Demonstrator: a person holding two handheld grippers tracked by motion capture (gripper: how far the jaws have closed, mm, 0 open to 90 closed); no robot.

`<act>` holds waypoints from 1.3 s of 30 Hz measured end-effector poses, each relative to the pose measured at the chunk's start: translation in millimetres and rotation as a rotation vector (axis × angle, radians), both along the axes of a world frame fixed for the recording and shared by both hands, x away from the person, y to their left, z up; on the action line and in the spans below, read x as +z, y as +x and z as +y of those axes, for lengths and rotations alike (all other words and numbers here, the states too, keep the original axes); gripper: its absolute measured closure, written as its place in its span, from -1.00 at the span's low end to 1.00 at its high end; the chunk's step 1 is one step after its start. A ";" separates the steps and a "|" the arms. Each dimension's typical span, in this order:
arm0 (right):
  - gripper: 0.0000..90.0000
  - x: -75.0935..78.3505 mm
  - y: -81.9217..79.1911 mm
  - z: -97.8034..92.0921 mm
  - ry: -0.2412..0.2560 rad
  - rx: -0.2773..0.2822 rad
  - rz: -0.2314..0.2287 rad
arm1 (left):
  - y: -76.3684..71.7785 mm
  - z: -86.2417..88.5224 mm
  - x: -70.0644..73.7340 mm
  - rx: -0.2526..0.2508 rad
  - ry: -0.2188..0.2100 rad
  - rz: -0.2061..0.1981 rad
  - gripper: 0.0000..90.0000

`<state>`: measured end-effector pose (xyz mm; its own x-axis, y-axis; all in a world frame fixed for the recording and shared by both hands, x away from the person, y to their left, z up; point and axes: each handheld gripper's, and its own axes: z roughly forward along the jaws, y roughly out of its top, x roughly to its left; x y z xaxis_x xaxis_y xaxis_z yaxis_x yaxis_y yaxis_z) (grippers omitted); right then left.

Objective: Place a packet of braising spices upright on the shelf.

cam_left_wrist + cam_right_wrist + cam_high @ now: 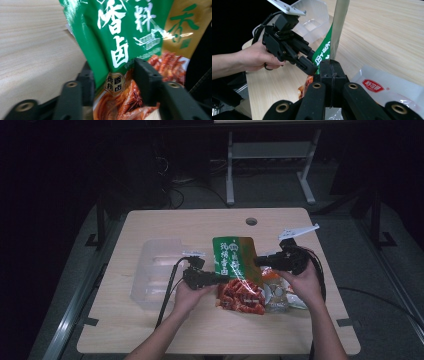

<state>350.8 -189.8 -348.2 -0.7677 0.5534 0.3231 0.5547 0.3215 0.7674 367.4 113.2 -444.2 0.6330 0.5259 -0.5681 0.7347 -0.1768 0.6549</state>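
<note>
A green and gold snack bag [232,256] printed with red food is held up over the middle of the wooden table [150,330]. My right gripper [257,261] is shut on the bag's edge, and in the right gripper view the bag [323,51] rises from between its closed jaws [331,65]. My left gripper [220,279] comes in from the left. In the left gripper view its jaws stand apart [113,72] with the bag [117,37] hanging in the gap. The left gripper [310,61] and the hand holding it also appear in the right gripper view.
A clear plastic container [155,270] stands on the left of the table, just beyond the left hand. White packets with a red label [282,296] lie under the right hand. A round cable hole [251,221] is near the far edge.
</note>
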 end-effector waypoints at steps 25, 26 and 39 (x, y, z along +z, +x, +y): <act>0.83 -35.1 14.7 -6.5 -0.025 -0.021 0.127 | -19.0 -1.1 11.2 0.029 0.071 -0.187 0.94; 0.82 -38.0 16.0 -4.9 -0.019 -0.010 0.140 | -19.7 -1.1 11.6 0.029 0.068 -0.189 0.94; 0.97 -48.3 16.8 16.6 -0.048 0.062 0.179 | -29.9 0.7 14.3 0.018 0.106 -0.223 0.85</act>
